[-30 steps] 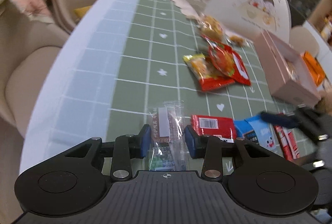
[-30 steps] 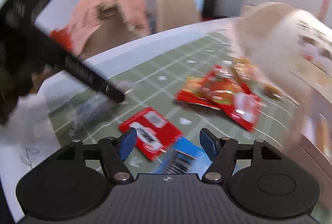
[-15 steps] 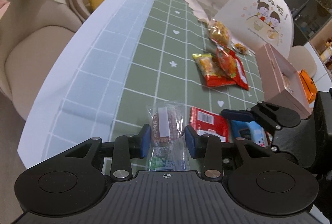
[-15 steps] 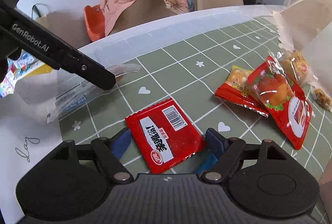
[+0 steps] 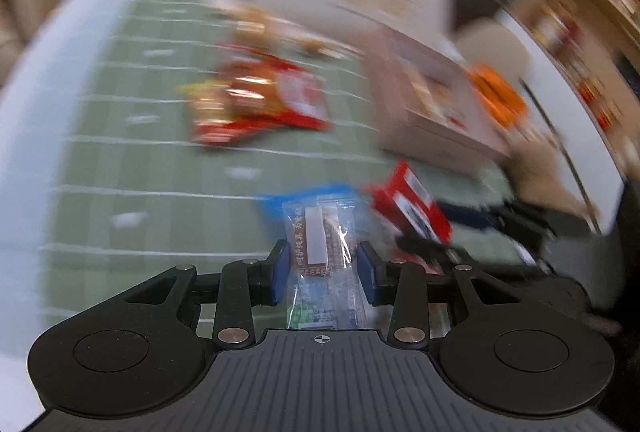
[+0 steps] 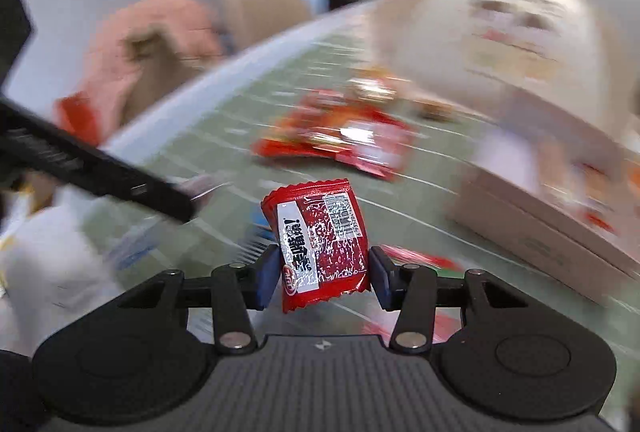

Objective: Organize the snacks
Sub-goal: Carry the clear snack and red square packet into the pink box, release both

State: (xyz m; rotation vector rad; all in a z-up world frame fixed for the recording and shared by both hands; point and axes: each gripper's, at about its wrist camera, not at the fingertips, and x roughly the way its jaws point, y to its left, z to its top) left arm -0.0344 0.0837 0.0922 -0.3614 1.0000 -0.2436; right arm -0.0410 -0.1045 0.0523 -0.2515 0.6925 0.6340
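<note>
My left gripper (image 5: 322,264) is shut on a clear-wrapped brown snack (image 5: 320,236), held above the green checked mat (image 5: 140,171). My right gripper (image 6: 322,272) has its jaws closing on a red snack packet (image 6: 320,232), which stands upright between the blue pads, clear of the mat. The left wrist view catches that red packet (image 5: 408,199) at the right. A blue packet (image 5: 304,195) lies on the mat under the clear snack. Farther off is a pile of red snack bags (image 6: 336,135). An open pink box (image 6: 540,224) sits at the right.
A white bag printed with cartoon figures (image 6: 500,31) stands behind the pink box. An orange packet (image 5: 496,95) lies beyond the box. A chair draped in pink cloth (image 6: 148,43) is past the table's far edge. Both views are motion-blurred.
The right gripper's jaws have narrowed onto the red packet and lifted it off the mat. Both grippers have swung toward the pink box, the left one still carrying its clear-wrapped snack.
</note>
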